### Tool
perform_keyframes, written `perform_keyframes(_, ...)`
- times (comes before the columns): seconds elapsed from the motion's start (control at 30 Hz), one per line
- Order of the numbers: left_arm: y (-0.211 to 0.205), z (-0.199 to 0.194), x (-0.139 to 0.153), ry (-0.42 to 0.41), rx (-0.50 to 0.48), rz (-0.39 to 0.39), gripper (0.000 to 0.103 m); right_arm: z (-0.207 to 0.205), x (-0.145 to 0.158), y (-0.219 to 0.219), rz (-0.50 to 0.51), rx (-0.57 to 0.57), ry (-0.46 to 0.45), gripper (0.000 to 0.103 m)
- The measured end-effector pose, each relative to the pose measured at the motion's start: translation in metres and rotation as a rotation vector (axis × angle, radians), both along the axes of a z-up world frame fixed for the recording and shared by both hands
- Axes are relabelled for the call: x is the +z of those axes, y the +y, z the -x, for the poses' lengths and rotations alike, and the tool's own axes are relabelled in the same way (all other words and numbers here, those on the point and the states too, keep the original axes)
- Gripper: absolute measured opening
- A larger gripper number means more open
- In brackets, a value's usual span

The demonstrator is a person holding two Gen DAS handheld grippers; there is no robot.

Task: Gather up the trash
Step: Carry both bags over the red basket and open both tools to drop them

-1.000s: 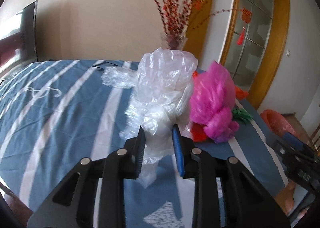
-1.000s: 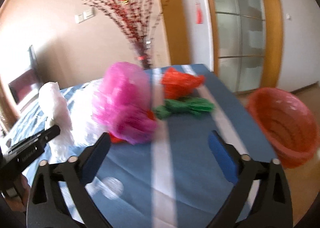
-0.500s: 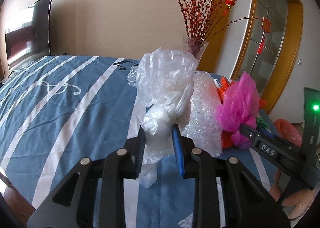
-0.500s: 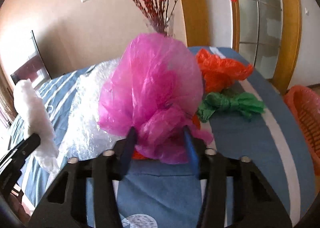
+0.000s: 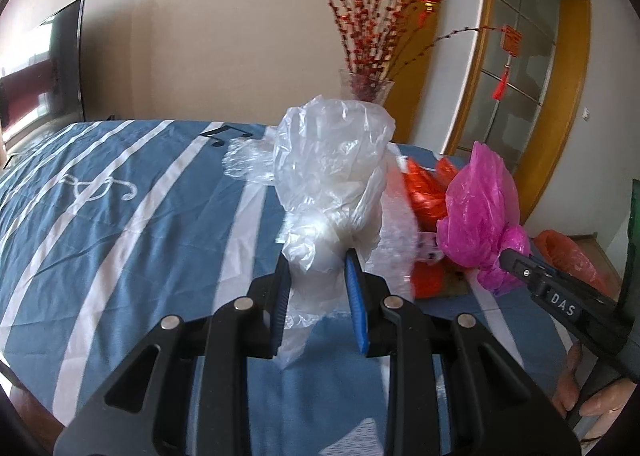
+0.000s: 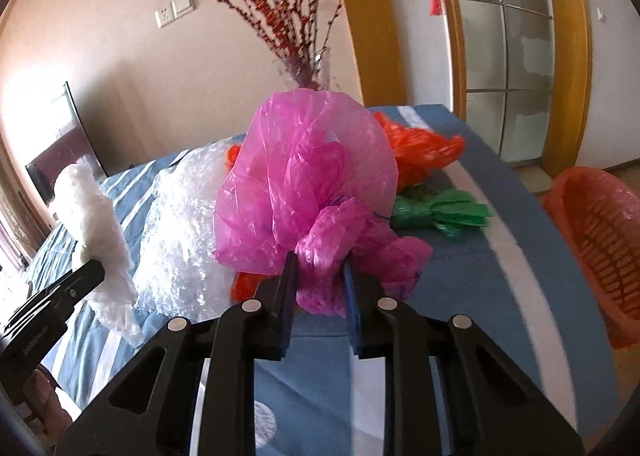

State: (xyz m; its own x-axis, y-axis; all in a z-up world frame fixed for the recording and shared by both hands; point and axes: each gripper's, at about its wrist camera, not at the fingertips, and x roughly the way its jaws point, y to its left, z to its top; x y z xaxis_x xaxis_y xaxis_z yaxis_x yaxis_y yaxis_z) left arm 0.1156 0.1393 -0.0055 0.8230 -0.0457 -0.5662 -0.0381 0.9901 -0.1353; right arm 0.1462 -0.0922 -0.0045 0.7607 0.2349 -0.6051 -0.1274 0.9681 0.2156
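My left gripper (image 5: 316, 260) is shut on the twisted neck of a clear plastic bag (image 5: 332, 160), which stands up above the blue striped tablecloth (image 5: 120, 216). My right gripper (image 6: 320, 268) has its jaws closing on the bunched neck of a pink plastic bag (image 6: 304, 176), and the pads press the plastic. In the left wrist view the pink bag (image 5: 480, 208) sits to the right with the right gripper (image 5: 508, 256) clamped at its base. The right wrist view shows the left gripper (image 6: 92, 272) and its clear bag (image 6: 92, 212) at the left edge.
Bubble wrap (image 6: 180, 224), an orange bag (image 6: 420, 152) and a green bag (image 6: 444, 212) lie on the table around the pink one. An orange basket (image 6: 600, 240) stands beyond the table's right edge. A glass vase (image 5: 366, 90) of red branches stands at the back.
The right gripper came in from wide open and closed on the pink bag's neck. The left gripper kept its hold on the clear bag.
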Motion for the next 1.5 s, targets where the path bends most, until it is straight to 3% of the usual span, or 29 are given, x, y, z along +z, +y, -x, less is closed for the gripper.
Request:
perform_keyframes(0.4, -0.071, -0.014, 0.009, -0.011, -0.160, 0.021, 0.027, 0.023, 0.022, -0.076, 0.002, -0.153, -0.065, 0.022)
perform_keyframes(0.77, -0.169, -0.033, 0.016, -0.010, -0.351, 0.045, 0.027, 0.040, 0.026, -0.149, 0.014, -0.326, -0.099, 0.022)
perform_keyframes(1.17, -0.292, -0.069, 0.007, 0.030, -0.550, 0.062, 0.027, 0.047, 0.021, -0.240, 0.003, -0.491, -0.104, 0.022)
perform_keyframes(1.5, -0.347, -0.089, -0.012, 0.075, -0.618, 0.065, 0.027, 0.038, 0.012, -0.277, -0.023, -0.543, -0.096, 0.022)
